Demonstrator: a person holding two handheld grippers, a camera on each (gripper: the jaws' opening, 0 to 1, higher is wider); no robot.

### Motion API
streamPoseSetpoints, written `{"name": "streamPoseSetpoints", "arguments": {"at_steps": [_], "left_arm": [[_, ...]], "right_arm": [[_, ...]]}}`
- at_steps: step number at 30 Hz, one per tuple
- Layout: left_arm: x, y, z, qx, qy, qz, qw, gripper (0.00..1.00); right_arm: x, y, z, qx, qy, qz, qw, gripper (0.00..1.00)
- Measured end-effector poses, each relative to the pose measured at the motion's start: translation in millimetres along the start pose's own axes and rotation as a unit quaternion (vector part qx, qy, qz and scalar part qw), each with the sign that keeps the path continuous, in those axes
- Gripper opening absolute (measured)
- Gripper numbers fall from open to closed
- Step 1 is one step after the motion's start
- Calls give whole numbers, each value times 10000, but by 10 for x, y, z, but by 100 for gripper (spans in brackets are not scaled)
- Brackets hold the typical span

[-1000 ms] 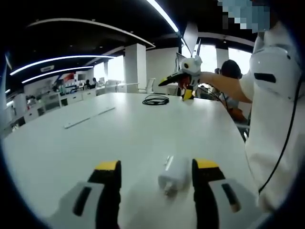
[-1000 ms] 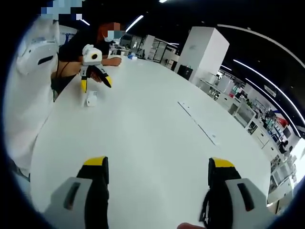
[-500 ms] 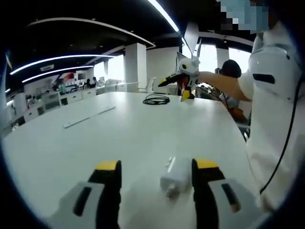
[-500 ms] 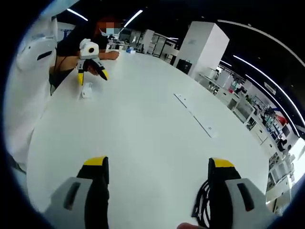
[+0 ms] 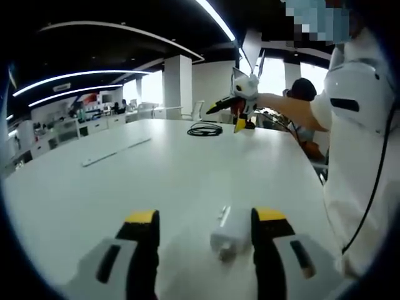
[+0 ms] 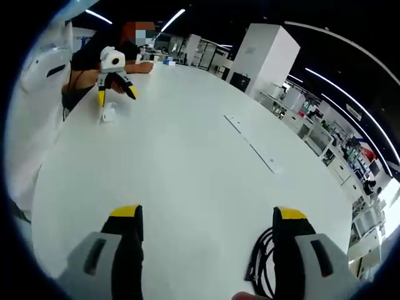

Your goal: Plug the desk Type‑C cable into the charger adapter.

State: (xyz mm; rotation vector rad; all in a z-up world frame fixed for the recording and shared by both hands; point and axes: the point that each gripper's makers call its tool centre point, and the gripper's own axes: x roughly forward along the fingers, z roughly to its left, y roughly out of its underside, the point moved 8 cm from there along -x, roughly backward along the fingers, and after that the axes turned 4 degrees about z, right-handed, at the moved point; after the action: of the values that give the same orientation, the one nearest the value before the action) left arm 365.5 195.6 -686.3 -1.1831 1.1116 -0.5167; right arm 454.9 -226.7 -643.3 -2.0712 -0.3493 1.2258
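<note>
A white charger adapter (image 5: 229,232) lies on the white table between the open jaws of my left gripper (image 5: 204,217), close to the right jaw. Far across the table a coiled black cable (image 5: 204,130) rests flat, and my right gripper (image 5: 235,110) hovers open just to its right. In the right gripper view the black cable (image 6: 261,265) lies beside the inner face of the right jaw of my right gripper (image 6: 207,215), which is open. The left gripper (image 6: 114,85) shows far off at top left, standing over the adapter (image 6: 109,113).
A long flat white strip (image 6: 250,143) lies along the middle of the table (image 6: 187,156). A person in white (image 5: 359,144) stands at the table's edge, an arm reaching out. Another person sits at the far end behind the left gripper. Office desks and pillars surround the table.
The right gripper view has moved so that the black cable has come further into sight beside its right jaw. The left gripper and the adapter have stayed put.
</note>
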Motion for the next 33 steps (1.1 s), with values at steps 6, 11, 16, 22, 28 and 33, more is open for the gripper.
{"name": "streamPoseSetpoints", "arguments": {"at_steps": [6,11,16,22,28,33], "left_arm": [[4,2,3,-16,-19,-21,10000,58],[12,7,9,-17,-24,2,10000,58],[23,9,11,-33,-21,2,10000,58],[24,12,25,-48,-16,-5,10000,58],[30,6,29,-49,-16,-3,10000,58],[33,5,38,-77,-26,-16,10000,58]], "right_arm": [[11,75,-75,-27,17,173,9998,85],[19,112,-117,-16,8,249,9997,85],[12,146,-156,-31,22,328,9995,85],[13,183,-211,14,32,346,9994,85],[15,210,-245,40,48,353,9994,85],[24,238,-285,80,48,383,9992,85]]}}
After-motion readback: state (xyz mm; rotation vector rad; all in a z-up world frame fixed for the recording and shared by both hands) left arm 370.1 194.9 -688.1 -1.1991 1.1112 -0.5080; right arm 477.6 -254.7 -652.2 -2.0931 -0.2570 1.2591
